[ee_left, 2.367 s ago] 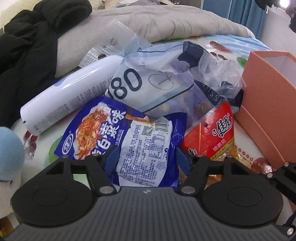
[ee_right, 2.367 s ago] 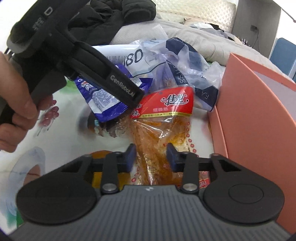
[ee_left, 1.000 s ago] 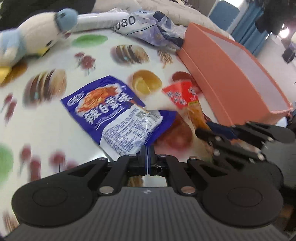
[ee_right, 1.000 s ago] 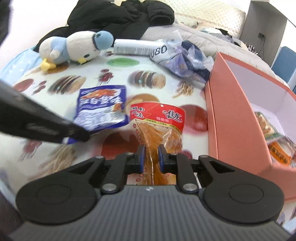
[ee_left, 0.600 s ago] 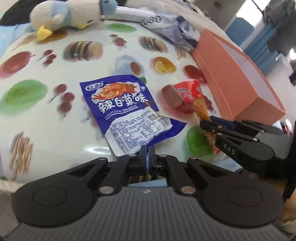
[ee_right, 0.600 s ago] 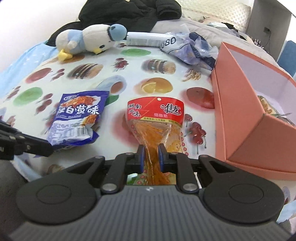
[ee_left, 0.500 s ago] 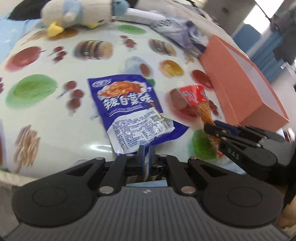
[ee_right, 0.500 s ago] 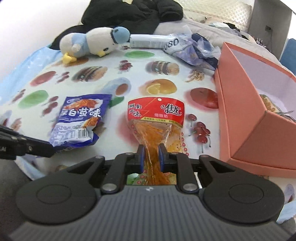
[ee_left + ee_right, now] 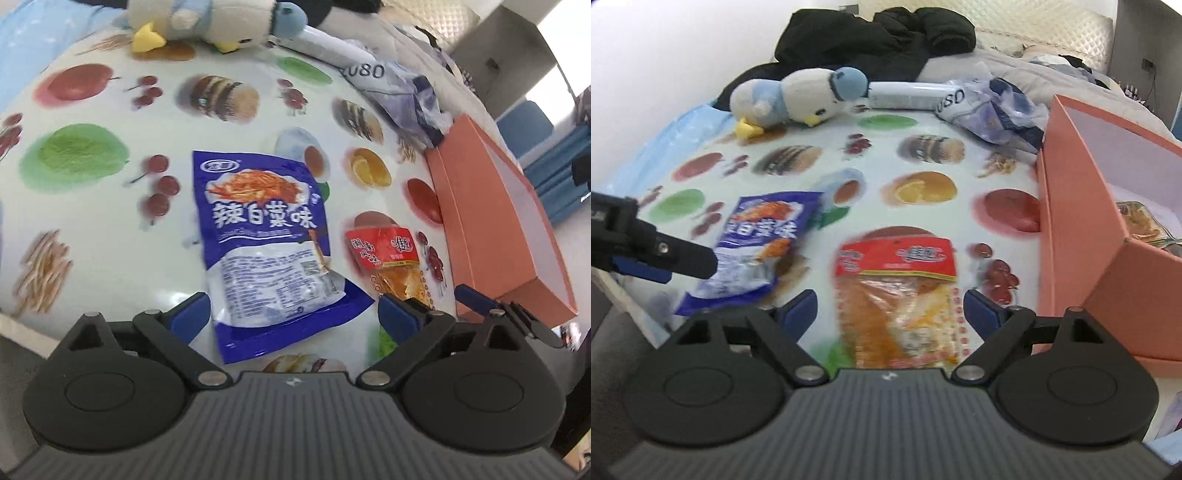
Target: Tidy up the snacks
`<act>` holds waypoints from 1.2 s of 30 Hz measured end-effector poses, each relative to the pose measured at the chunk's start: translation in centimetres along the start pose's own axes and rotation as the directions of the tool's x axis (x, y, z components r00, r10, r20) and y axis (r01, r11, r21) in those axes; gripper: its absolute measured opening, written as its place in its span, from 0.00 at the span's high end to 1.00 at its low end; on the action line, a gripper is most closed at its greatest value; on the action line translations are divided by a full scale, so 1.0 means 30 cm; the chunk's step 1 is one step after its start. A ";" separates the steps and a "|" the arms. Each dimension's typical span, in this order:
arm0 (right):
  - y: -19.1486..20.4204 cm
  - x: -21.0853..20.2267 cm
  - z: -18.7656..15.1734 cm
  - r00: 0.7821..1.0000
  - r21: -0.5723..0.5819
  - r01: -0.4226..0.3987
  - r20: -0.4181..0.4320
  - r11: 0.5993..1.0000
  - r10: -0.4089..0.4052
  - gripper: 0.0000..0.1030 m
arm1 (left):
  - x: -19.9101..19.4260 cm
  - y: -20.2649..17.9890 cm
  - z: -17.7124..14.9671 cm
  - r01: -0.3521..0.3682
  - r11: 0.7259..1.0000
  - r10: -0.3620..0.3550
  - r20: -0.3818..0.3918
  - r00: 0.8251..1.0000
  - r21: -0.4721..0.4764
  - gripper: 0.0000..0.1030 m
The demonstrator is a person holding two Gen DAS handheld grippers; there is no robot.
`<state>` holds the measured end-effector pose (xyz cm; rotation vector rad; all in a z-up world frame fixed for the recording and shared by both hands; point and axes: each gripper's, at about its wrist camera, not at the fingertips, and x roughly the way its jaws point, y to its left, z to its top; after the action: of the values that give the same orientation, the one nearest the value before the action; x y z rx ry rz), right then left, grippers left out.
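An open salmon-pink box [image 9: 1082, 229] sits at the right edge of a fruit-print tablecloth [image 9: 110, 229]. Left of the box, both grippers angle down at the cloth, fingers just sprung wide. The left gripper [image 9: 295, 314] straddles a blue snack packet [image 9: 266, 236] lying flat farther from the box; the right gripper [image 9: 890, 310] straddles a red snack packet [image 9: 897, 284] nearer it.
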<state>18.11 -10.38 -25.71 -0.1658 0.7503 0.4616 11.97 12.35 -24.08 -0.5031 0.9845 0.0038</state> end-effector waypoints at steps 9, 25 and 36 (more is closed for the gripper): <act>-0.061 0.042 -0.037 0.997 0.012 -0.065 -0.039 0.998 0.066 0.15 | 0.077 0.000 0.029 -0.054 0.992 0.055 0.005 0.998 -0.110 0.02; -0.042 0.079 -0.076 0.996 -0.032 -0.037 -0.086 0.999 0.034 0.16 | 0.195 -0.134 -0.025 -0.191 0.974 0.191 0.017 0.981 0.117 0.04; -0.058 0.011 -0.057 0.997 0.040 -0.037 -0.065 0.998 0.040 0.60 | 0.165 -0.164 -0.036 -0.134 0.979 0.133 0.012 0.991 0.152 0.36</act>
<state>18.07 -12.34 -27.22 -0.1306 0.8276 0.4794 15.00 6.46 -26.51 -0.2962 1.0070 0.0491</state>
